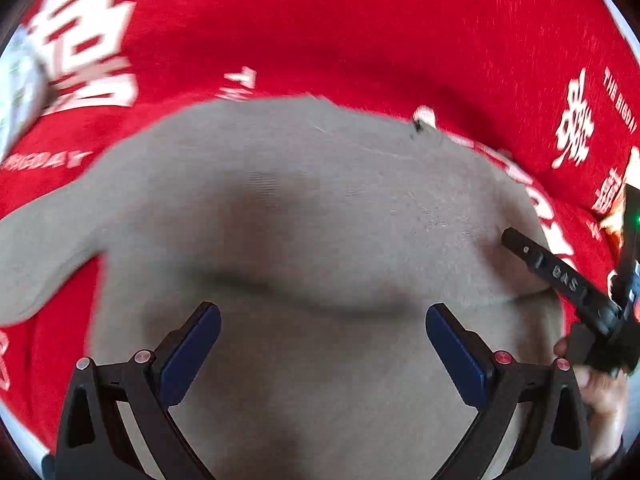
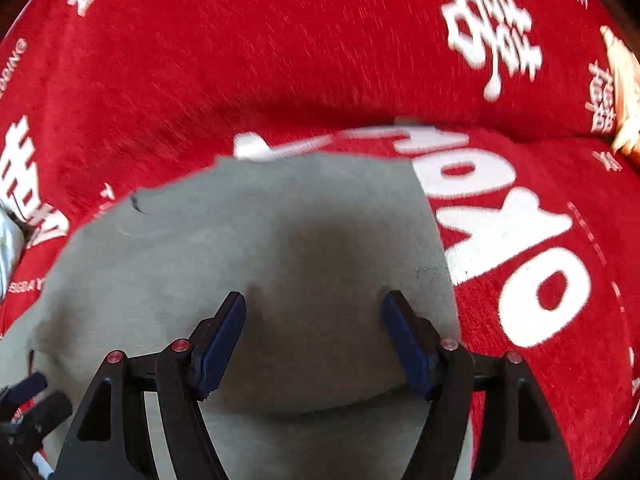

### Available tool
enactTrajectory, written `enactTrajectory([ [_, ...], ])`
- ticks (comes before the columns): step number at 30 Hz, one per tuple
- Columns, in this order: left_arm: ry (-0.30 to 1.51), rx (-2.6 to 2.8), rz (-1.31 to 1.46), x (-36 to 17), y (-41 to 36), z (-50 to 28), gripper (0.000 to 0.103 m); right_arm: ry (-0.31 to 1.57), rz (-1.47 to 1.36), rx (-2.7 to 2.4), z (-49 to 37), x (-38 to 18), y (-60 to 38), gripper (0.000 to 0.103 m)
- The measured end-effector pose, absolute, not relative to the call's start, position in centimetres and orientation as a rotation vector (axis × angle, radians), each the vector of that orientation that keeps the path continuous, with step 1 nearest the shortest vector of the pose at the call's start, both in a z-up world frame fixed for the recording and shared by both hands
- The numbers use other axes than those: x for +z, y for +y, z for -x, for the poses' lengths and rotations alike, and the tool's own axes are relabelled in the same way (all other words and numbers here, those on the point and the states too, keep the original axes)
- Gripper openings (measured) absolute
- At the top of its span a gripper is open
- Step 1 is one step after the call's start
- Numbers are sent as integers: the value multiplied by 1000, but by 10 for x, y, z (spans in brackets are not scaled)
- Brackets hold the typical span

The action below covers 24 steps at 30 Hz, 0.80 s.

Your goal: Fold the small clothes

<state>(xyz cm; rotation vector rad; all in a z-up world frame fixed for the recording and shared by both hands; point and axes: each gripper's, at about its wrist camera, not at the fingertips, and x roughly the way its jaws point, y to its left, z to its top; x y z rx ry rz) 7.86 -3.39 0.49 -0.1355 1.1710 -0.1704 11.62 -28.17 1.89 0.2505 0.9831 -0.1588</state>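
A small grey-beige garment [image 1: 304, 208] lies spread on a red cloth, with a soft fold ridge across it near the fingers. My left gripper [image 1: 322, 320] hovers over its near part, jaws wide open, nothing between the blue pads. In the right wrist view the same garment [image 2: 256, 248] fills the lower middle, and my right gripper [image 2: 314, 312] stands open above it, pads apart and empty. The right gripper's black finger [image 1: 560, 280] shows at the right edge of the left wrist view, over the garment's right edge. A sleeve-like flap runs off to the left.
The red cloth [image 1: 360, 32] with large white characters covers the whole surface around the garment. A pale object [image 2: 624, 92] sits at the far right edge. A hand [image 1: 604, 396] holds the right gripper at lower right.
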Motion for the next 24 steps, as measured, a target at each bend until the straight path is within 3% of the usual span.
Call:
enactTrajectory([
  [4,1126,-85,-24,-6,-56,-100,103,994,-125,-173,-139,13,-271,84],
  [17,1128,-47,40,6,-26,-64,103,958,-92,-107,-90,25,-227,86],
  [24,1076,76,116,11,49,-20,103,934,-26,-47,-50,12,-187,96],
])
